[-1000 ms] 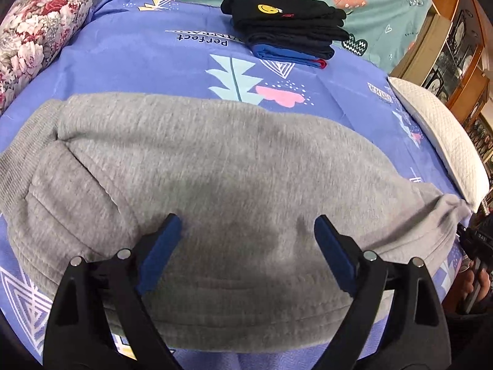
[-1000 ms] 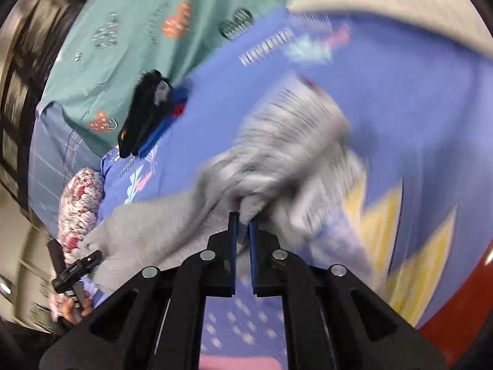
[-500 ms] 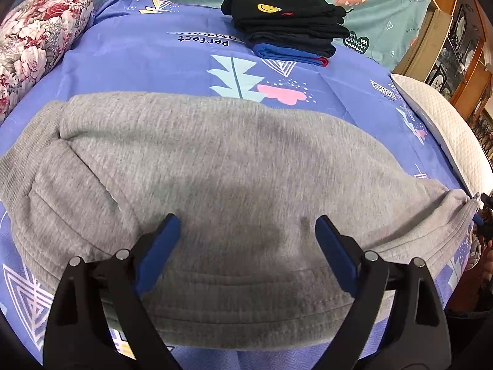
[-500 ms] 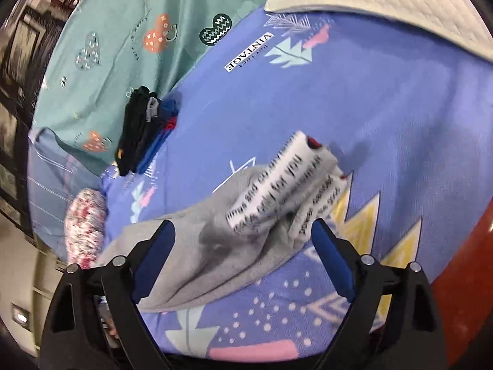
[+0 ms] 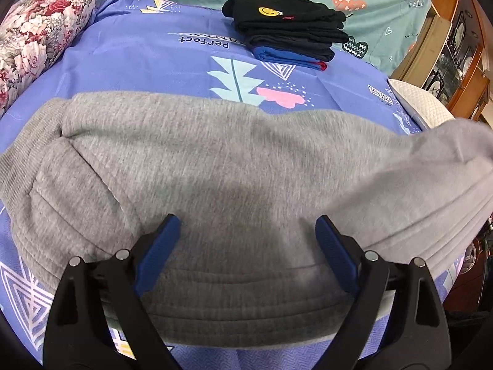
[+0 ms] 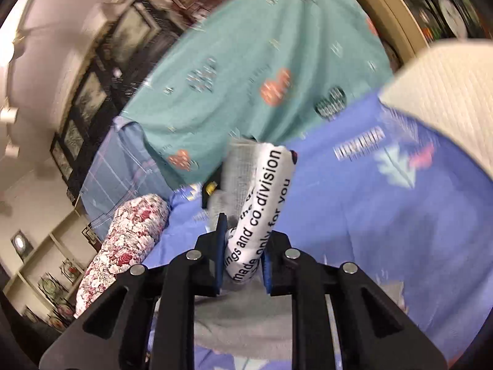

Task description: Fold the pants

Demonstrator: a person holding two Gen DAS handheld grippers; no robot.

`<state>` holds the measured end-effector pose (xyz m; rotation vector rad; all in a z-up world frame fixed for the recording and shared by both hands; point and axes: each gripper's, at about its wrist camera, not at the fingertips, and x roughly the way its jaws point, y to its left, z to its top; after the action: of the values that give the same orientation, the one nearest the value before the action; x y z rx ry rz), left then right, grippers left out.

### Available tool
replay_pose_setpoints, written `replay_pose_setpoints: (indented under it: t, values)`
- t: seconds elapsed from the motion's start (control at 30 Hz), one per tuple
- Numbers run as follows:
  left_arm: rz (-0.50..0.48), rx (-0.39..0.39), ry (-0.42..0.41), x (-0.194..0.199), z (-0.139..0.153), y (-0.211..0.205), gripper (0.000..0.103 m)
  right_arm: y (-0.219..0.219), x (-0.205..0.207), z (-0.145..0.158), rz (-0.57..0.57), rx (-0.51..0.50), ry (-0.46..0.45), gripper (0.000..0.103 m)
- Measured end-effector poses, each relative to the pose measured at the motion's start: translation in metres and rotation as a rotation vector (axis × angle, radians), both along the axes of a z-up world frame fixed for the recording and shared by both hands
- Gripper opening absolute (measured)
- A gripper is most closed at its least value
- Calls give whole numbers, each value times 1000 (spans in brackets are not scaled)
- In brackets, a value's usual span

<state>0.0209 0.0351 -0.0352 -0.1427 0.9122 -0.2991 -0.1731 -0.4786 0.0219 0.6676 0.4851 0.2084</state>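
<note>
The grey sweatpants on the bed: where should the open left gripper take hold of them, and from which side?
Grip the ribbed waistband of the grey sweatpants, coming from the floral-pillow side. There the edge is thick and lies free on the blue sheet. The right gripper already holds the printed cuff end, so the left gripper should take the opposite end.

"co.division" on pants cuff (image 6: 262, 191), "perfect" on blue sheet (image 5: 154, 52), "Turn off Worry" on teal sheet (image 5: 379, 3)
</note>
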Motion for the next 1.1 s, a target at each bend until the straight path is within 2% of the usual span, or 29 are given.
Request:
replay_pose_setpoints:
  t: [0.1,0.13,0.2,0.37,0.47,0.5,0.57,0.63,0.67,0.7,0.77,0.8,0.87,0.93,1.0,1.07,1.1]
  values:
    - [-7,4,2,1,0,-1,91,-25,-1,-80,-53,96,205,20]
    - [-11,20,1,0,0,-3,91,-28,-6,-97,-64,119,236,20]
    - [-16,40,2,-1,0,-6,91,-30,-19,-109,-69,147,220,19]
    - [-30,93,15,-5,-2,-9,91,-38,-32,-107,-103,155,214,17]
    - [-54,169,27,-16,-6,-14,91,-48,-44,-86,-210,90,201,22]
    - [-58,180,29,-22,-6,-14,91,-51,-50,-73,-261,50,175,30]
    - [-65,178,38,-32,-5,-11,91,-45,-48,-46,-314,-68,155,36]
    - [-69,197,63,-40,-3,-11,91,-21,-27,-18,-229,-149,136,36]
    - [-73,209,68,-42,-4,-12,91,-1,-9,-6,-143,-165,132,45]
    - [-76,224,73,-44,-3,-13,91,17,8,2,-70,-178,139,62]
    - [-66,234,76,-45,5,-14,91,56,44,16,66,-199,145,79]
    - [-62,228,66,-45,12,-15,91,82,68,22,157,-197,133,81]
    - [-76,226,-21,-44,34,-24,91,131,118,25,335,-169,169,84]
    - [-86,266,-103,-38,47,-38,98,171,162,22,446,-134,218,84]
    - [-59,318,-146,-24,46,-46,101,209,211,9,536,-93,287,84]
    - [-33,321,-91,-6,31,-45,101,237,250,-11,591,-40,354,84]
    - [-16,300,-27,4,17,-39,101,251,270,-26,623,-15,405,84]
